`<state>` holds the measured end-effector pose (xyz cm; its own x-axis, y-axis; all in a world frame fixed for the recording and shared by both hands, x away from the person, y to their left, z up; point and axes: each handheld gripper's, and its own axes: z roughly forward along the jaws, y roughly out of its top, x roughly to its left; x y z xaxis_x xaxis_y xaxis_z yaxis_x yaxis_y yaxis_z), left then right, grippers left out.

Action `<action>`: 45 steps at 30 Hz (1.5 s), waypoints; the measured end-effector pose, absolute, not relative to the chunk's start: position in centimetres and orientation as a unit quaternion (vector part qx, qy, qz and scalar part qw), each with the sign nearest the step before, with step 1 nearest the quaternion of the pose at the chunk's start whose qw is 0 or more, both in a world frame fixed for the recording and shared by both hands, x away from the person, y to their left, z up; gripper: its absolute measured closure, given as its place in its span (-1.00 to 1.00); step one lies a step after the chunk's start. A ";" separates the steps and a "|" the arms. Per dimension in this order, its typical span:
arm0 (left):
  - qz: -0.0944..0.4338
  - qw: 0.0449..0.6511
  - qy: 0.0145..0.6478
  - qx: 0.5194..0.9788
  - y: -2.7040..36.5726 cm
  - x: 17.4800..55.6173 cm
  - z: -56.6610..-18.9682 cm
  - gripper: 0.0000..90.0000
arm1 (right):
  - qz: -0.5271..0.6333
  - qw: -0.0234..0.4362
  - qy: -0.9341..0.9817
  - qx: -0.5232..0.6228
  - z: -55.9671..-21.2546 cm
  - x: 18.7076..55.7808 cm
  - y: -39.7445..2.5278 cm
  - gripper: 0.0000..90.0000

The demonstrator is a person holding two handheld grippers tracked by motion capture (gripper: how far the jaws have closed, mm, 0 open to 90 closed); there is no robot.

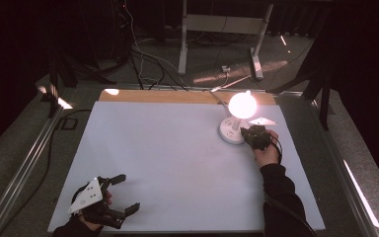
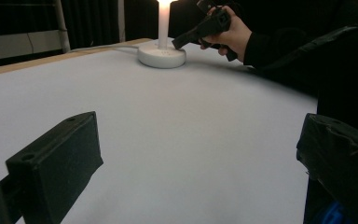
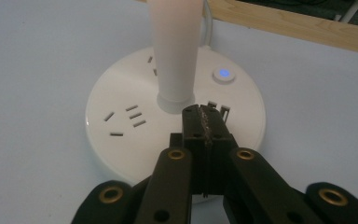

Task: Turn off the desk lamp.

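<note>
— Dark all around the room, isn't it? Only the white tabletop [image 1: 177, 163] is catching any light, and a strip of bare wood [image 1: 177, 96] is showing along its far edge.

— That glow is coming from the lamp [image 1: 242, 105]. Its globe is shining on a white post [image 3: 175, 46], and the round white base [image 3: 121, 140] is sitting on the far right part of the tabletop.

— What is the person's right hand [image 1: 266, 153] doing?

— It is holding the right tongs [image 3: 206, 119] over the lamp's base, just in front of the post. Their jaws are pressed flat together with nothing between them, and the tips are hovering right by a pair of small slots. I cannot tell whether they are touching the base.

— Is that a button [image 3: 223, 74] glowing blue?

— Yes, it is sitting on the base a little beyond the tips, to their right in the right gripper view. Socket slots [image 3: 128, 119] are showing on the other side of the post.

— And the left tongs [image 1: 121, 197]?

— They are resting near the front left corner of the tabletop, well apart from the lamp, jaws spread wide and holding nothing.
</note>
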<state>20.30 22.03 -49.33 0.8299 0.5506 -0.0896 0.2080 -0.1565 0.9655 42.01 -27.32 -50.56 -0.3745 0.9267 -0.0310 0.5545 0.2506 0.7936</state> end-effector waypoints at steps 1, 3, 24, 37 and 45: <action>0.144 0.598 0.253 0.747 22.0 20.3 -49.3 -0.99 | 0.359 0.261 0.746 0.496 -50.6 42.0 -27.3 1.00; 0.144 0.597 0.252 0.748 22.0 20.3 -49.3 -0.99 | 0.355 0.267 0.747 0.495 -50.6 41.9 -27.2 1.00; 0.144 0.600 0.254 0.745 22.1 20.3 -49.2 -0.99 | 0.385 0.261 0.738 0.489 -48.4 41.3 -27.4 1.00; 0.143 0.599 0.255 0.746 22.1 20.3 -49.3 -0.99 | 0.370 0.251 0.742 0.499 -50.1 41.7 -27.6 1.00; 0.142 0.599 0.256 0.745 22.2 20.4 -49.4 -0.99 | 0.371 0.250 0.741 0.501 -50.6 41.7 -27.6 1.00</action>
